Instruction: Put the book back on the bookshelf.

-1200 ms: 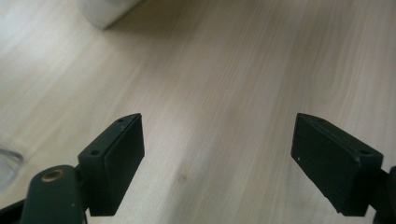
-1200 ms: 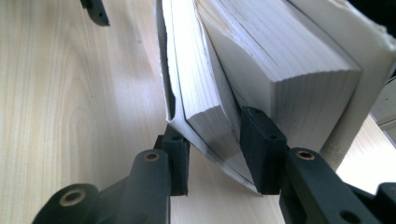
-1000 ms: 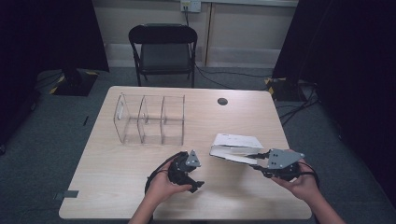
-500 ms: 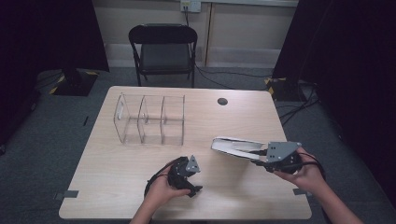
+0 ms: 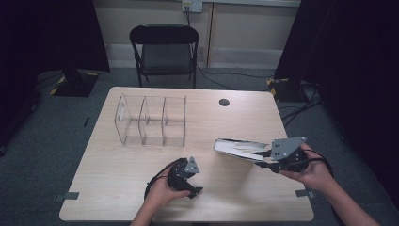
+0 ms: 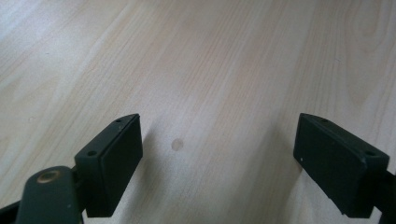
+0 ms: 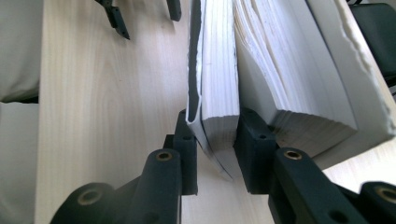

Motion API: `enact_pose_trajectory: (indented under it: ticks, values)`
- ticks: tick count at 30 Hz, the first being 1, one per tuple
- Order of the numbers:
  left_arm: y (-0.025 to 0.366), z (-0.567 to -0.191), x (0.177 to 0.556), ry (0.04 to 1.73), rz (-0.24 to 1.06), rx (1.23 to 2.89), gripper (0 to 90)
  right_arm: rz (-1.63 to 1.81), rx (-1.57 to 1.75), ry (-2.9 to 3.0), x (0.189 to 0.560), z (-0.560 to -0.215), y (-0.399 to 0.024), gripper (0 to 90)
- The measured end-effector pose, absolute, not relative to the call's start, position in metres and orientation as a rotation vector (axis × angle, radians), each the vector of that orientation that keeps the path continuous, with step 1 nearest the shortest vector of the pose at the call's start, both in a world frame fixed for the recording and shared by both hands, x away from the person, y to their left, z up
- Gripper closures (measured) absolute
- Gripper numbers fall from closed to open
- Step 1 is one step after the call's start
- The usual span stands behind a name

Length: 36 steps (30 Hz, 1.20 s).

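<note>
A thick white book (image 5: 240,148) hangs over the table's right half, its pages fanning open (image 7: 289,70). My right gripper (image 5: 264,158) holds it from the right. Its jaws have just been closing and are shut (image 7: 215,135) on the cover and a wad of pages (image 7: 217,79); the remaining pages sag away beside the grip. My left gripper (image 5: 188,181) rests low on the table near the front edge, held in a hand. Its jaws have just been opening a little and stand open (image 6: 219,158) over bare wood, with nothing between them.
A clear three-compartment organizer (image 5: 150,120) stands on the light wood table (image 5: 108,188) at the back left. A round cable hole (image 5: 224,102) sits at the back right. A black folding chair (image 5: 164,52) stands behind the table. Dark curtains flank the room.
My right gripper has risen and drawn slightly right with the book, lifting its gripped edge off the table. The left gripper has stayed in place.
</note>
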<state>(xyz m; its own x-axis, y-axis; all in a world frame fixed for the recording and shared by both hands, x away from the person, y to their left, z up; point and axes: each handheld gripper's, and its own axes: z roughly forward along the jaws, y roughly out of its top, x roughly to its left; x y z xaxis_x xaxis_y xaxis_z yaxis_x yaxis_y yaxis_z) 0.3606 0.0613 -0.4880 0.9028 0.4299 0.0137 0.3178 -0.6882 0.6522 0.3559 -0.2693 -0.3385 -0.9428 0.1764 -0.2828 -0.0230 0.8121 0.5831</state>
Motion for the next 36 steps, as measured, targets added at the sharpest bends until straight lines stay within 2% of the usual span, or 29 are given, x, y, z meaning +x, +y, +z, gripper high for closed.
enact_pose_trajectory:
  ticks: [8,15,19,36]
  values:
    - [0.067,-0.493,0.36,0.537,0.206,2.334,13.5,0.871,0.16,2.708,0.358,-0.334,-0.269,72.2]
    - [0.068,-0.498,0.361,0.518,0.201,2.308,6.7,0.888,0.152,2.739,0.357,-0.329,-0.269,72.6]
    - [0.067,-0.5,0.359,0.503,0.202,2.306,0.0,0.815,0.157,2.74,0.355,-0.326,-0.267,74.0]
    - [0.067,-0.501,0.359,0.506,0.201,2.3,0.0,0.786,0.13,2.784,0.355,-0.318,-0.267,75.0]
